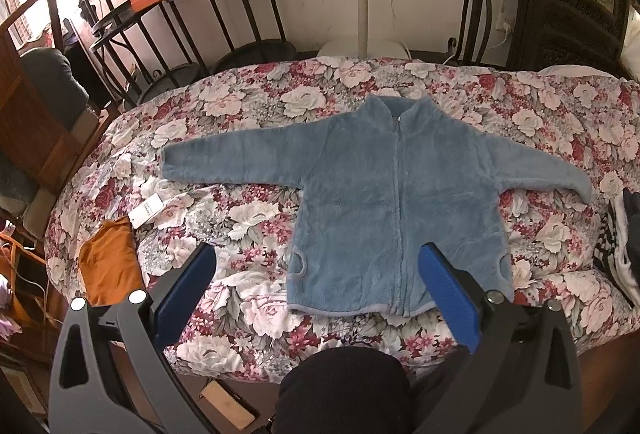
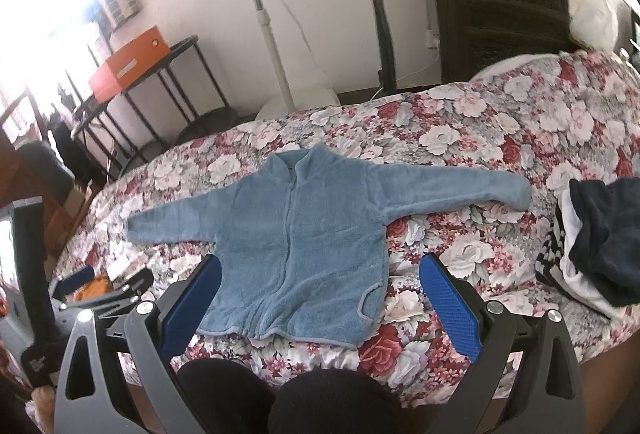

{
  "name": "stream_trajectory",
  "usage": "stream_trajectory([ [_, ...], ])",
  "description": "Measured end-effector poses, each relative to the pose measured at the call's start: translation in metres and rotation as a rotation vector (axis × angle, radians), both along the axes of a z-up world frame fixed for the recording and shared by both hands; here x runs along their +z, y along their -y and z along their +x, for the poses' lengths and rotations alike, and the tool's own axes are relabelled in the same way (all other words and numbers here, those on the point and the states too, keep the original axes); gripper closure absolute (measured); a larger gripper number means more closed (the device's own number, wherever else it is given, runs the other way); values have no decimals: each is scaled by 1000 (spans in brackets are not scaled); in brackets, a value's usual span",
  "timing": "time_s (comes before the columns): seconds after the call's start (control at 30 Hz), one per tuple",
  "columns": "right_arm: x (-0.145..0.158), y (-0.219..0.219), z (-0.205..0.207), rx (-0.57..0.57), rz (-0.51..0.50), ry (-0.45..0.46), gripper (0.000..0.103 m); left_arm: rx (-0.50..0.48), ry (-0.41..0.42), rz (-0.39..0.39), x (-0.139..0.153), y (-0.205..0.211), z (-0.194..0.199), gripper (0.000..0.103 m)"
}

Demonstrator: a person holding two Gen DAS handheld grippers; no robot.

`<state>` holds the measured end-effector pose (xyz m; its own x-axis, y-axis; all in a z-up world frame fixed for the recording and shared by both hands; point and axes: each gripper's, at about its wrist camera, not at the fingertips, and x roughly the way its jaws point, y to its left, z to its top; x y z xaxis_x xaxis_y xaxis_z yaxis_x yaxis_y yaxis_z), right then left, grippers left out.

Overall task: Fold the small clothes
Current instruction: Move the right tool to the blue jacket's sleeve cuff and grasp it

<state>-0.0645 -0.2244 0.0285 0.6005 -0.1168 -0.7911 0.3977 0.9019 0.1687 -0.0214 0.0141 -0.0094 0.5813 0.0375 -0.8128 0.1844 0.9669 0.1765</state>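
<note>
The blue fleece jacket lies flat and zipped at the centre of both frames on the floral quilt, collar toward the top, hem toward me, sleeves stretched left and right; its long axis runs across the frame; my left gripper hangs spread and empty over the hem's left corner; my right gripper, likewise spread, frames the hem's right part, so each sleeve falls to its own side.

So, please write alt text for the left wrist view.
A small blue fleece jacket lies flat, zipped, sleeves spread, on a floral bedspread. The open left tool hovers above its hem, holding nothing. A folded orange garment lies left.
</note>
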Motion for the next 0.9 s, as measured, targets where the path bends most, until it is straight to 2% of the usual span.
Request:
stream_trajectory([
  [0.17, 2, 24, -27, -93, 83, 57, 4, 31, -41, -13, -12, -15, -6, 5],
  [0.33, 0, 11, -33, -39, 70, 51, 4, 39, -67, -5, -28, -24, -12, 5],
  [0.47, -26, -1, -8, 21, 34, -21, 4, 47, -127, 43, -56, -25, 7, 5],
  [0.67, -101, -9, 52, 88, 16, -179, 4, 90, -225, 70, -105, -19, 56, 5],
  [0.8, -159, -10, 79, 111, 18, -294, 4, 75, -267, 163, -150, 1, 76, 5],
  [0.87, -194, -8, 80, 117, 14, -379, 5, 65, -303, 220, -177, 7, 82, 5],
  [0.9, -213, -6, 76, 117, 10, -443, 5, 57, -344, 272, -202, 9, 81, 5],
])
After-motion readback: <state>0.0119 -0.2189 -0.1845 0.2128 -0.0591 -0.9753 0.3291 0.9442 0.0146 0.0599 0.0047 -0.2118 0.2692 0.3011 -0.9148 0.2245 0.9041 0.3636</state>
